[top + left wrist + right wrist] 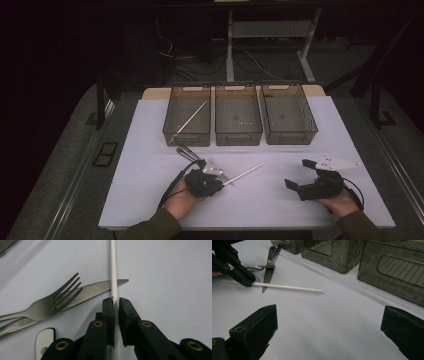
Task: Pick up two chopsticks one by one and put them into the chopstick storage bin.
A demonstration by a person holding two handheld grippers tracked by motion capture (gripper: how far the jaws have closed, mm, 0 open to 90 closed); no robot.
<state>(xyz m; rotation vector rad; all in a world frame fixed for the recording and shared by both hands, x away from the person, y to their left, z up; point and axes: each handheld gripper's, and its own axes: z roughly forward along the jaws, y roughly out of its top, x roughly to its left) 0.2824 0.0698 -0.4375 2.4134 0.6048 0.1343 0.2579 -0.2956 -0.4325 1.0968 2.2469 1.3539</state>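
1. The left claw (214,176) is clenched on a white chopstick (245,174), its jaws pinching the rod near one end; the long free part points toward 2 o'clock across the counter (280,200). With so much rod past the pinch, it could pivot or droop when lifted
2. In the left gripper view the chopstick (114,272) crosses over the tip of a knife (100,288), with a fork (50,305) lying just at 9 o'clock of it. Dragging the rod sideways instead of raising it could knock the knife and fork about
3. The rod is thin, round and smooth, so I judge it may roll or slide out between the flat jaws if the squeeze eases
4. Three bins sit at 12 o'clock; the left bin (172,131) already holds another chopstick (191,116). A tilted rod could catch that bin's near wall on the way in
5. The right claw (299,173) rests released at 3 o'clock, jaws wide, well apart from everything, so it offers no support
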